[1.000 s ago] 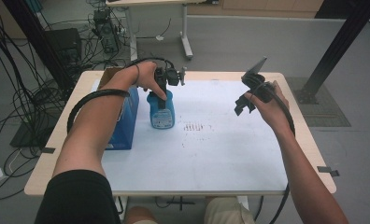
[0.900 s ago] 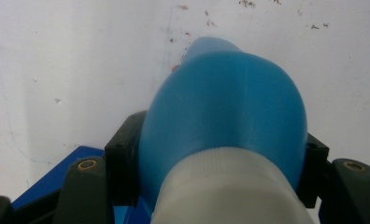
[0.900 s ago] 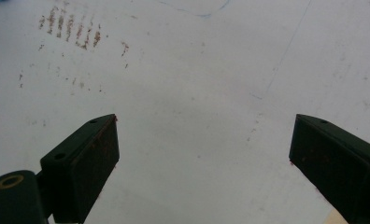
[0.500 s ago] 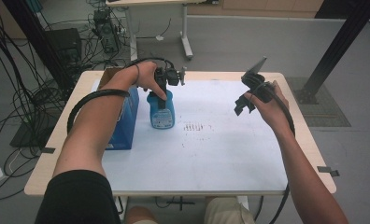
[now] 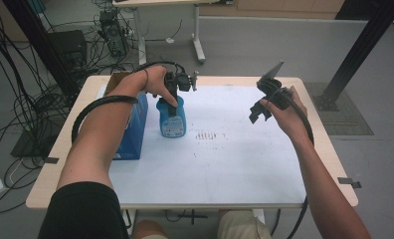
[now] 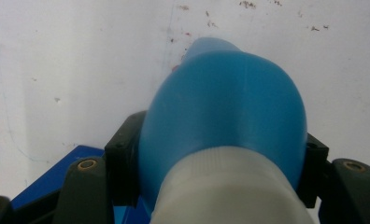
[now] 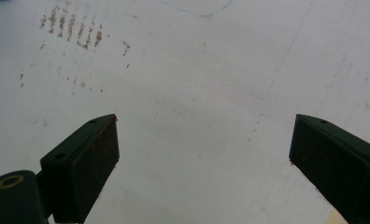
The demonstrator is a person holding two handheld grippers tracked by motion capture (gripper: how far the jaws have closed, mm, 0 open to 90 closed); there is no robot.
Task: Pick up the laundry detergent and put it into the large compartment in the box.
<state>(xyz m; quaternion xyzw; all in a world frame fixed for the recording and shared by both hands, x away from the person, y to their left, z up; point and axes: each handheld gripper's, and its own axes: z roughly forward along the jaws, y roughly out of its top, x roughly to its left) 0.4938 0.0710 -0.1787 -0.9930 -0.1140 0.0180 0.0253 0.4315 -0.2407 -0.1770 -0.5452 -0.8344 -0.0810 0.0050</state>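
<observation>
A blue plastic bottle (image 5: 172, 119) with a pale cap stands upright on the white sheet, left of the middle. My left gripper (image 5: 173, 102) comes down on it from above and is shut on its upper part. In the left gripper view the black pads (image 6: 122, 163) press both sides of the blue bottle (image 6: 225, 112), with the pale cap nearest the camera. My right gripper (image 5: 258, 110) hovers over the right side of the sheet, open, nothing between its fingers (image 7: 87, 154). The right gripper (image 7: 204, 163) looks down on bare white sheet.
A blue box (image 5: 135, 127) stands just left of the bottle, touching or nearly touching it. Small reddish-brown marks (image 5: 207, 135) dot the white sheet (image 5: 225, 169) near the middle. The wooden table edge (image 5: 334, 149) borders the sheet. Cables and a desk lie on the floor beyond.
</observation>
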